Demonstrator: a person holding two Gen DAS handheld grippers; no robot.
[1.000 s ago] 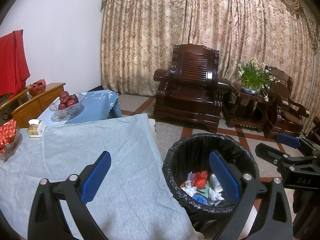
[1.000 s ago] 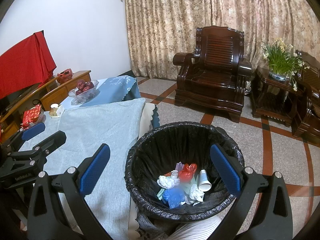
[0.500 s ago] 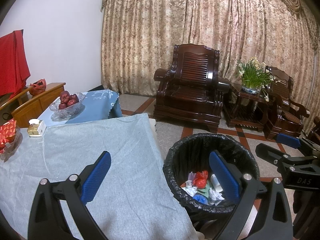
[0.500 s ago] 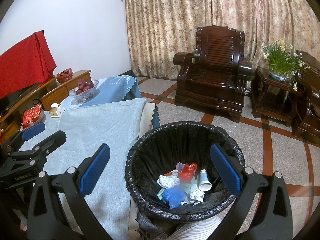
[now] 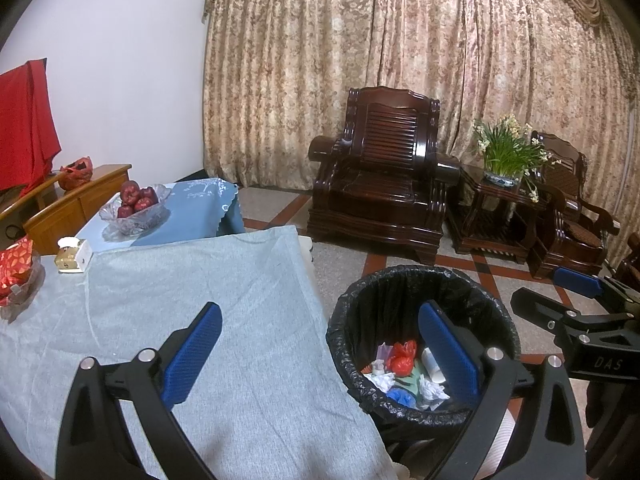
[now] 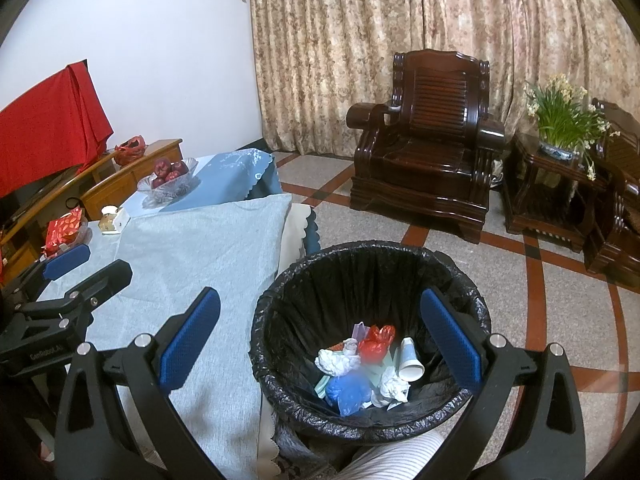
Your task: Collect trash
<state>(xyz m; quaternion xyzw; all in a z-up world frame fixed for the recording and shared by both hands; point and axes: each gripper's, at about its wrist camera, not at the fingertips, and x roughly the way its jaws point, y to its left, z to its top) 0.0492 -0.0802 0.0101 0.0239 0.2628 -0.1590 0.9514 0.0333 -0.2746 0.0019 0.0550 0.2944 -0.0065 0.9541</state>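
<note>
- Trash bin (image 5: pixel 420 292): its near rim and base lie behind the left gripper's (image 5: pixel 320 356) right finger in the left wrist view — the floor beneath is unseen.
- Trash (image 6: pixel 368 364) in the bin: the lowest pieces are buried under the blue bag (image 6: pixel 346 390) (kinds not legible).
- Striped fabric (image 6: pixel 392 456): cut off by the bottom edge.
- Red cloth (image 6: pixel 48 128): what it covers is hidden.
- Second armchair (image 5: pixel 572 204): partly cropped at the right edge.

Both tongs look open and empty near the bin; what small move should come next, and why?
Probably none beyond drawing back: the left tongs and right tongs hold nothing, the trash lies in the bin, and the grey tablecloth shows no loose scraps.
</note>
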